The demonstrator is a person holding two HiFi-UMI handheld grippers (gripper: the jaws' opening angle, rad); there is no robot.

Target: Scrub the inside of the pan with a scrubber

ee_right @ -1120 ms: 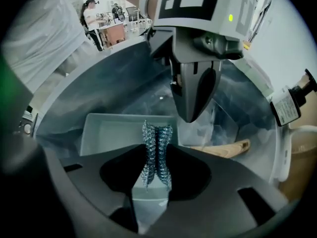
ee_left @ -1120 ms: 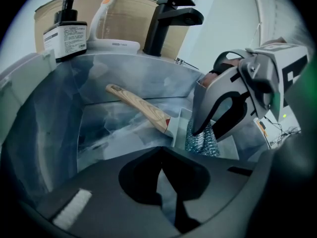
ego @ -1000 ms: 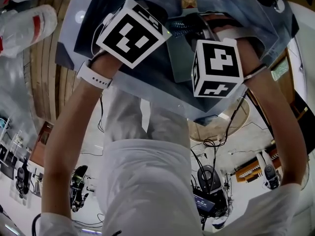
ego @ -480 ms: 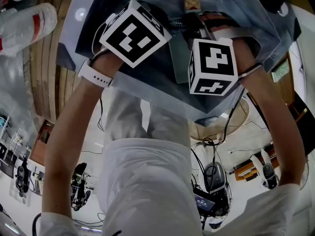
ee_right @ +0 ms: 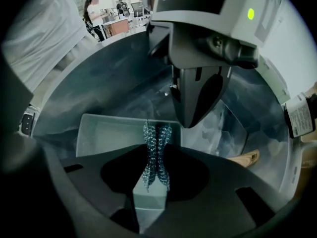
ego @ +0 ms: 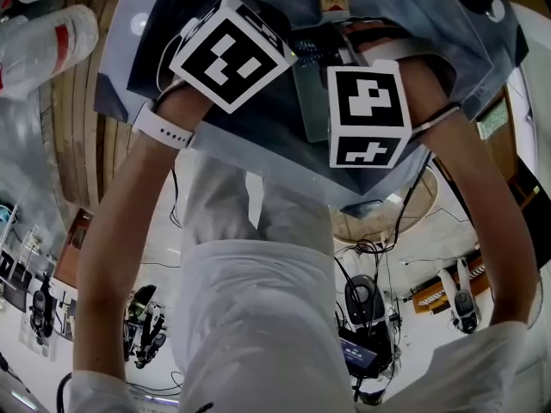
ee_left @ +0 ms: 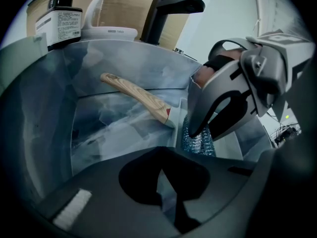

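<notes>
A pale rectangular pan (ee_right: 116,135) with a wooden handle (ee_left: 136,97) lies in a steel sink (ee_left: 39,108). My right gripper (ee_right: 151,182) is shut on a blue metallic mesh scrubber (ee_right: 156,150), which is pressed down inside the pan against its near wall. The left gripper view shows the same scrubber (ee_left: 198,142) under the right gripper (ee_left: 203,133). My left gripper (ee_left: 163,182) is shut on the pan's rim, and its dark jaws (ee_right: 193,118) come down at the pan's far corner. In the head view both marker cubes (ego: 231,52) hide the jaws and most of the pan (ego: 310,110).
A black faucet (ee_left: 171,6), a labelled soap bottle (ee_left: 62,21) and a white bottle (ee_left: 101,11) stand behind the sink. Clear plastic bottles (ego: 52,37) lie on the wooden counter to the left. People stand far off in the room (ee_right: 94,9).
My right gripper has shifted a little to the left and away from me with the scrubber. The left gripper has hardly moved.
</notes>
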